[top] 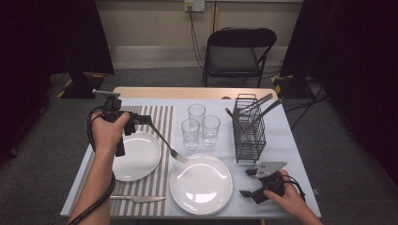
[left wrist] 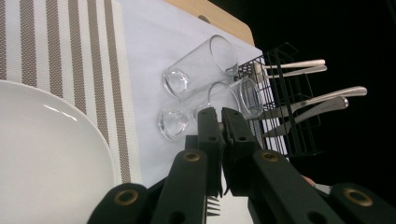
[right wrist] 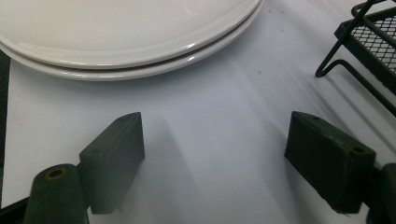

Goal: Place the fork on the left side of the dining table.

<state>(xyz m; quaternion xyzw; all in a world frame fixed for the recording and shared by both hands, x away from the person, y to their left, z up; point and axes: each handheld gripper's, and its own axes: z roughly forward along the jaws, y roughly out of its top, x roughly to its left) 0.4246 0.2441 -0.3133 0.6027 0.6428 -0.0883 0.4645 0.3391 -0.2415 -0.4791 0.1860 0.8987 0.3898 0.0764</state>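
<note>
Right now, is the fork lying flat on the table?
No, the left gripper holds the fork slanted above the striped mat.

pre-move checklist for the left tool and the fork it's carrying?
1. Grip: left tool is shut on the fork at the handle end. ok.
2. Fork attitude: it slopes down, tines toward the stacked plates. ok.
3. Landing spot: striped placemat is bare between the single plate and the stack; the knife lies at its near edge. ok.
4. Clearance: the three glasses stand just beyond the fork's path. cannot tell if there is enough room.
5. Right tool: open, holding nothing, low over the table by the cutlery rack, away from the fork. ok.
</note>
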